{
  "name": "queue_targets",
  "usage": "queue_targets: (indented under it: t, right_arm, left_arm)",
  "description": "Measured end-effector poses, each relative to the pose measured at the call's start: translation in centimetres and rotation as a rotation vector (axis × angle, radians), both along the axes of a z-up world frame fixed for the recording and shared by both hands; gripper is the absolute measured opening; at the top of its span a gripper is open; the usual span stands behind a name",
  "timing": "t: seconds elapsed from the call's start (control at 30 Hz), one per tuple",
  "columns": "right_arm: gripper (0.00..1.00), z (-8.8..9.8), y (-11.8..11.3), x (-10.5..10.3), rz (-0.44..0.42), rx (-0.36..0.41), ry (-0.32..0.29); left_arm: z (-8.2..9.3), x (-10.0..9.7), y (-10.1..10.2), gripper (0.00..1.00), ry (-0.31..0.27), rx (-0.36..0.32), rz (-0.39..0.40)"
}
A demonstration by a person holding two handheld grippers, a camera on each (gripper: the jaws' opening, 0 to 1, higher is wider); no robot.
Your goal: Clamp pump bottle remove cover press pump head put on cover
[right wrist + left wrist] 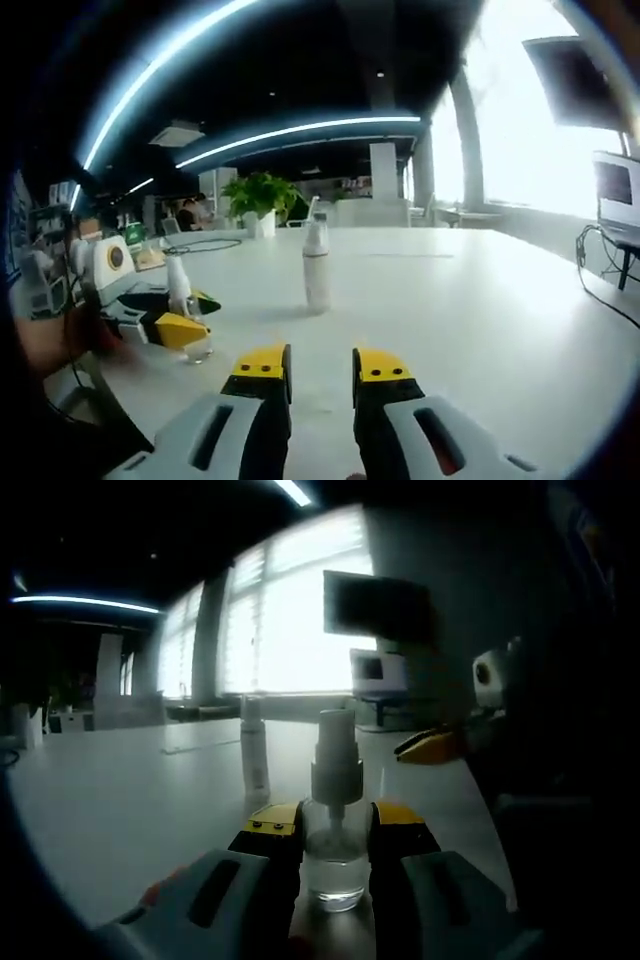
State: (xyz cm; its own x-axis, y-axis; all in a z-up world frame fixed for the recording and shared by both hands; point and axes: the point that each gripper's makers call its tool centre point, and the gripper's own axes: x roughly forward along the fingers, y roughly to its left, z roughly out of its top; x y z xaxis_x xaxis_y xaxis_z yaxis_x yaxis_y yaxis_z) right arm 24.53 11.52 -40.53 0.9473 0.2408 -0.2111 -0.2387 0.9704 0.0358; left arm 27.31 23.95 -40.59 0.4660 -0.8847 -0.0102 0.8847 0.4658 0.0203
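A small clear pump bottle (336, 868) with a white pump head (336, 742) stands upright on the white table (130, 790). My left gripper (335, 825) is shut on its body, one yellow-tipped jaw on each side. Whether a clear cover sits over the head I cannot tell. The right gripper's yellow tip (428, 746) hovers to the bottle's right, apart from it. In the right gripper view, my right gripper (320, 368) is open above the table with nothing between its jaws. The clamped bottle (182, 290) and the left gripper (178, 328) are at its left.
A taller white capped bottle (254, 748) (316, 265) stands alone farther out on the table. A dark cable (205, 243) and a potted plant (258, 195) lie beyond it. A monitor (378, 605) hangs by the bright windows. A person's hand (60, 340) is at the left edge.
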Motion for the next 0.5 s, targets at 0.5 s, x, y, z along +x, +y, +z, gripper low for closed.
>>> queue_targets:
  t: [0.5]
  right_arm:
    - [0.19,-0.94,-0.13,0.61,-0.016,-0.046,-0.027]
  left_arm:
    - [-0.1,0.1,0.07,0.16,0.0,0.004,0.002]
